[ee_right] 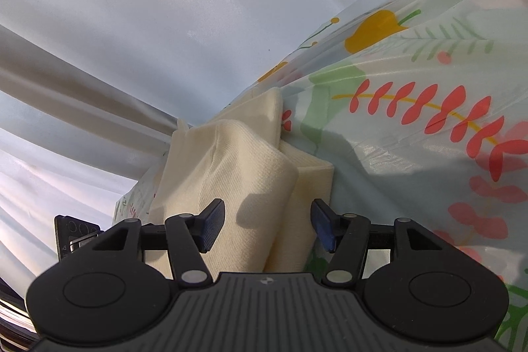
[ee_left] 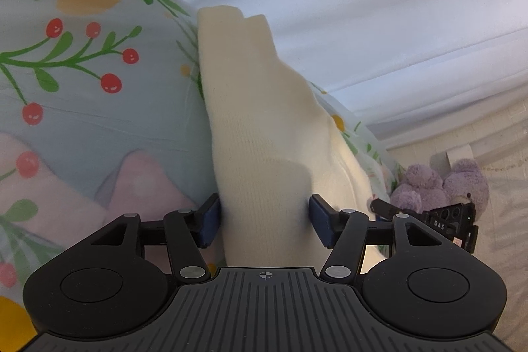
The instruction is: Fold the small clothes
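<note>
A cream knit garment (ee_left: 257, 121) lies folded in layers on the floral tablecloth (ee_left: 82, 108). In the left wrist view a narrow fold of it runs away from me and fills the gap of my left gripper (ee_left: 265, 220). The cloth reaches both blue pads, but I see no pinch. In the right wrist view the same garment (ee_right: 237, 160) sits under my right gripper (ee_right: 269, 225). Its jaws are open: the top fold lies near the left pad, and the right pad stands apart from it over a lower layer.
White curtains (ee_left: 379, 22) hang close behind the table edge and also fill the left of the right wrist view (ee_right: 132, 22). A purple plush toy (ee_left: 445, 183) sits beyond the table. The other gripper's black body (ee_left: 442, 223) shows at the right. The tablecloth (ee_right: 412, 170) spreads right.
</note>
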`<state>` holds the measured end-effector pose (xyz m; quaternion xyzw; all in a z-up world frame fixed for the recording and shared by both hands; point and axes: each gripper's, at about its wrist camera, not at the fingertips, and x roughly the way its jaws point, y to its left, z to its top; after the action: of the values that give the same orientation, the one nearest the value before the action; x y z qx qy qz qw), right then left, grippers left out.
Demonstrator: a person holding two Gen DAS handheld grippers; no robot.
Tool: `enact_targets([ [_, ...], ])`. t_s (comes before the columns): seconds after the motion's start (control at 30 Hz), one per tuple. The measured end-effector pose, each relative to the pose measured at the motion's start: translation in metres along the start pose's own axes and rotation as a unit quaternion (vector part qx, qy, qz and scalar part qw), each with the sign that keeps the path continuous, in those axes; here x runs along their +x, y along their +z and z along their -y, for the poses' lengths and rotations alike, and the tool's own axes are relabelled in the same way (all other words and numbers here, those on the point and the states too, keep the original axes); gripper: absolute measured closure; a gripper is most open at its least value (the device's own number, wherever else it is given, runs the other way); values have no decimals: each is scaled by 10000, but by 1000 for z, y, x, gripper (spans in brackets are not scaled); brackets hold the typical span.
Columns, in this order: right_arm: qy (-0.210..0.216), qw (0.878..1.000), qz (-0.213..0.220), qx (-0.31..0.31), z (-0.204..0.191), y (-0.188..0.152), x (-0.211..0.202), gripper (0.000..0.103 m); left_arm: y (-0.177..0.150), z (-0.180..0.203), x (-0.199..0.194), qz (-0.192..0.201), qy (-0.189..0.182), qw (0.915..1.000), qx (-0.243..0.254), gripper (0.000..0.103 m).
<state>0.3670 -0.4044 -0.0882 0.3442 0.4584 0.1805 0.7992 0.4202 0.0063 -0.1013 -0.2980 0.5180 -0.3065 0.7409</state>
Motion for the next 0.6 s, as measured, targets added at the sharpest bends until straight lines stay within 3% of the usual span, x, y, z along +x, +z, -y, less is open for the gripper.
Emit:
enact_targets([
  [0.13,1,9997,-223,-98,4,-2,-2,43,-1,-1,-2,-54,10,10000,78,39],
  [0.47,1057,9921,-248,621,21,0,28,43,3,-1,9,-122,-189,9997,95,40],
  [0.6,1112,9914,-200,654,19,-1,43,65,4,-4,12,-88,-176,9998,-1,52],
])
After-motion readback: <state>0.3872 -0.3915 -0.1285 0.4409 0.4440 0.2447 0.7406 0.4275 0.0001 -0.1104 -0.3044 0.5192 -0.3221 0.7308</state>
